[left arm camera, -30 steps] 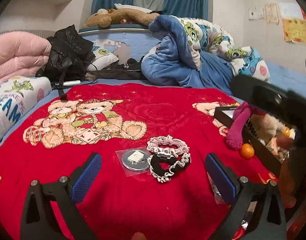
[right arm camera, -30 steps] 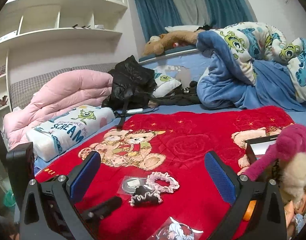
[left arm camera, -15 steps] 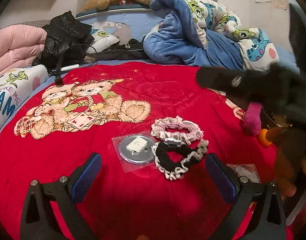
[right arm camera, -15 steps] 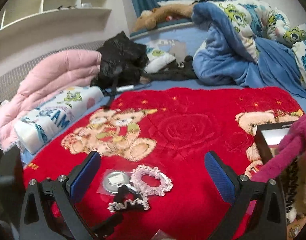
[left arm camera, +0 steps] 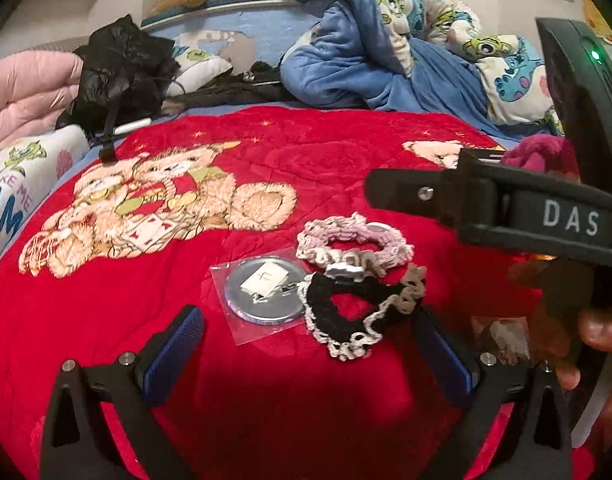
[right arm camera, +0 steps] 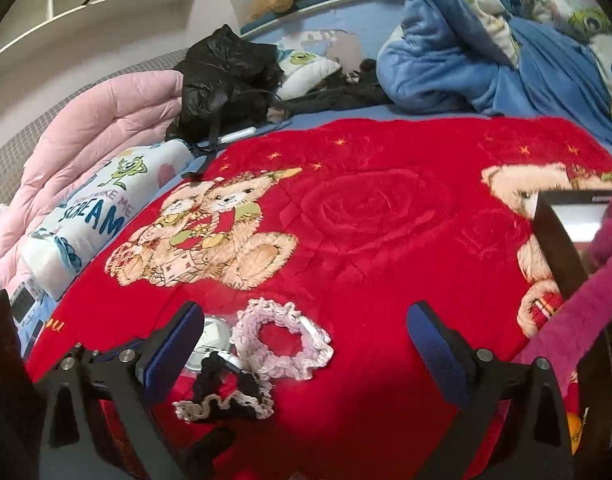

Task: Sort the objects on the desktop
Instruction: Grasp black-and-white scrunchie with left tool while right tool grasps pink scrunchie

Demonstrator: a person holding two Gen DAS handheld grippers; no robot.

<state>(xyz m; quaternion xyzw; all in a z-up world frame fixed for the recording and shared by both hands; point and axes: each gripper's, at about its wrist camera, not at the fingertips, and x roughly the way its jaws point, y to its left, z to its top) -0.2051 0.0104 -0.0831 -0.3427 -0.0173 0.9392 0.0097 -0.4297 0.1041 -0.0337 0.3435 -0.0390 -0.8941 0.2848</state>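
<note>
A: Okay, grippers?
B: Left gripper (left arm camera: 306, 344) jaws spread wide, nothing between them, hovering low over the red blanket (left arm camera: 326, 148). Right gripper (right arm camera: 306, 344) also spread, empty; its black body crosses the right side of the left wrist view

A: Task items?
B: Black scrunchie (left arm camera: 358, 312) with pale trim lies between the left fingers, just ahead of them. Pink scrunchie (left arm camera: 352, 244) beyond it, touching. Round badge in clear sleeve (left arm camera: 261, 292) touching the black one on its left side. In the right wrist view the pink scrunchie sits between the right fingers, nearer the left one

A: Anything else?
B: Dark box (right arm camera: 562, 248) at right with a magenta plush (right arm camera: 586, 304) over its edge
</note>
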